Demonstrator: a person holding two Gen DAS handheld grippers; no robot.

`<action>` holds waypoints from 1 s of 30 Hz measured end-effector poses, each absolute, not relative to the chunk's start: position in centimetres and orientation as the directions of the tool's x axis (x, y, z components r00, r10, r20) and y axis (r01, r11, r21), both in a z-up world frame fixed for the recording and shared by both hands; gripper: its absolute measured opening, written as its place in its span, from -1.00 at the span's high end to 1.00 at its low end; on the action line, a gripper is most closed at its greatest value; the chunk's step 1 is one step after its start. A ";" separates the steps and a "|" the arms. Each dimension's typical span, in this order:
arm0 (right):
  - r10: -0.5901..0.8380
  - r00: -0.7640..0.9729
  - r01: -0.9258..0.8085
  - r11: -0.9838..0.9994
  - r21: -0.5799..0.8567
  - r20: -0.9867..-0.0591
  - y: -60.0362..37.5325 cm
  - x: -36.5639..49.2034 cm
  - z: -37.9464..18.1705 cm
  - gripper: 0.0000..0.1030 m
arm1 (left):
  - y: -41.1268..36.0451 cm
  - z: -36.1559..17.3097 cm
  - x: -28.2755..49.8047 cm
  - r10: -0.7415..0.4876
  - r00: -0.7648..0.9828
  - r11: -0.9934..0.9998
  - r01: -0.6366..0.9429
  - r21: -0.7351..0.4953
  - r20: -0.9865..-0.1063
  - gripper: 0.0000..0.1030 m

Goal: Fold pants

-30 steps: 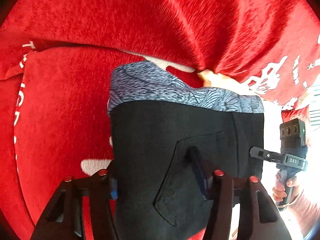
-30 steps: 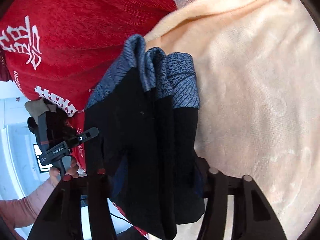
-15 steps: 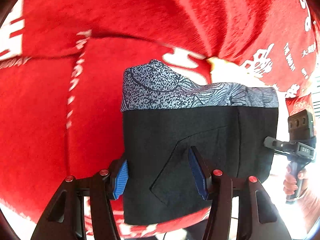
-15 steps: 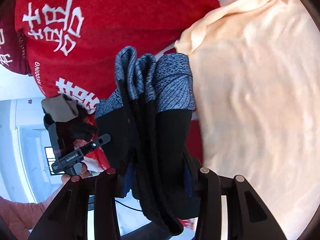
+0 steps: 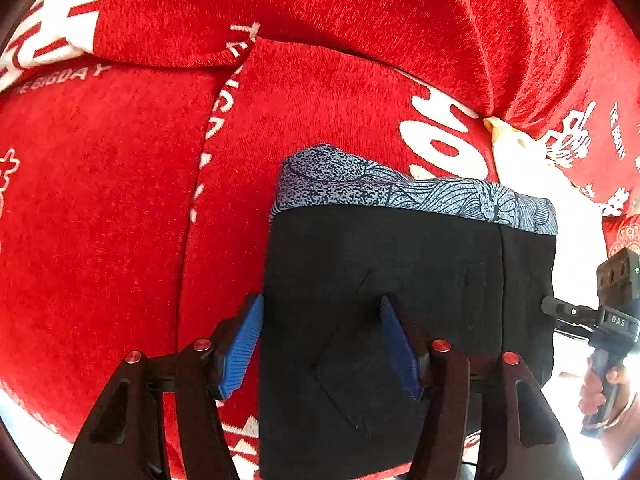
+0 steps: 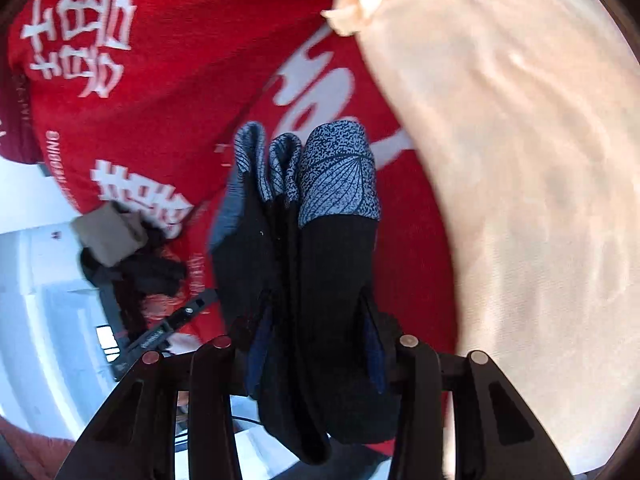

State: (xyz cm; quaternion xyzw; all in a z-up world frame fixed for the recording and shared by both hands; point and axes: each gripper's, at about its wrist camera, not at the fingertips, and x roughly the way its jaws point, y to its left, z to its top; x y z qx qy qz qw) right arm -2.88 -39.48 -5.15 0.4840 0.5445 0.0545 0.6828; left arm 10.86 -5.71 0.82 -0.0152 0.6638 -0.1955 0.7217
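Note:
The folded black pants (image 5: 400,280) with a blue-grey patterned waistband (image 5: 400,192) hang over the red sofa cover (image 5: 120,200). My left gripper (image 5: 320,344) straddles their left edge and its jaws are opening. One blue pad (image 5: 242,344) sits just off the edge, the other lies on the smooth, unpuckered fabric. In the right wrist view the pants (image 6: 320,280) show edge-on as several layers, and my right gripper (image 6: 316,352) is shut on them. The right gripper's body (image 5: 608,316) shows at the pants' right edge, held by a hand (image 5: 600,392).
A peach blanket (image 6: 520,200) covers the sofa to the right of the pants, with its corner (image 5: 508,136) seen past the waistband. The red cover carries white lettering (image 6: 80,28). Bright floor (image 6: 48,300) lies beyond the sofa's edge, with the left gripper's body (image 6: 160,332) blurred there.
Both grippers have carried the pants sideways across the sofa, away from the peach blanket. The left pads have spread and the pucker in the fabric between them is gone.

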 end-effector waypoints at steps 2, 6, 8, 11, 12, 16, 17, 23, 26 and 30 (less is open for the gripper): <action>0.592 0.381 0.453 0.549 0.702 -0.710 -39.4 -2.8 -5.1 0.12 | -5.5 1.9 10.7 -0.289 0.059 0.927 0.266 -0.264 -0.956 -0.21; 0.453 0.309 0.470 0.692 0.548 -0.836 -38.8 -2.5 -2.7 -0.07 | -5.0 3.5 10.3 -0.273 0.101 0.931 0.279 -0.237 -0.957 -0.74; 0.389 0.331 0.450 0.735 0.507 -0.859 -38.3 -2.6 -0.5 -0.07 | -4.7 3.1 10.2 -0.250 0.105 0.935 0.283 -0.212 -0.963 -0.74; 0.381 0.412 0.386 0.749 0.538 -0.827 -36.8 -2.4 3.3 -0.07 | -4.0 0.9 10.0 -0.228 0.067 0.952 0.224 -0.208 -0.971 -0.74; 0.396 0.426 0.354 0.754 0.553 -0.813 -35.9 -2.0 4.2 -0.06 | -4.0 0.3 9.8 -0.234 0.047 0.953 0.208 -0.220 -0.971 -0.74; 0.437 0.348 0.202 0.829 0.522 -0.829 -31.0 0.6 4.3 -0.06 | -6.4 -0.5 7.5 -0.278 0.009 0.930 0.251 -0.267 -0.961 -0.74; 0.415 0.292 0.180 0.861 0.475 -0.862 -29.8 1.1 3.2 -0.06 | -7.6 -0.5 6.6 -0.275 0.001 0.922 0.282 -0.263 -0.961 -0.74; 0.303 0.198 0.124 0.935 0.331 -0.932 -29.4 -0.5 -0.7 0.08 | -9.7 0.4 5.0 -0.227 0.060 0.919 0.342 -0.194 -0.972 -0.81; 0.317 0.189 0.143 0.927 0.346 -0.929 -30.3 -1.2 -0.8 0.09 | -8.1 0.8 6.2 -0.192 0.089 0.948 0.273 -0.161 -0.977 -0.81; 0.328 0.180 0.197 0.912 0.361 -0.927 -31.2 -0.8 -1.0 0.09 | -5.8 1.6 7.4 -0.144 0.097 0.971 0.204 -0.122 -0.985 -0.81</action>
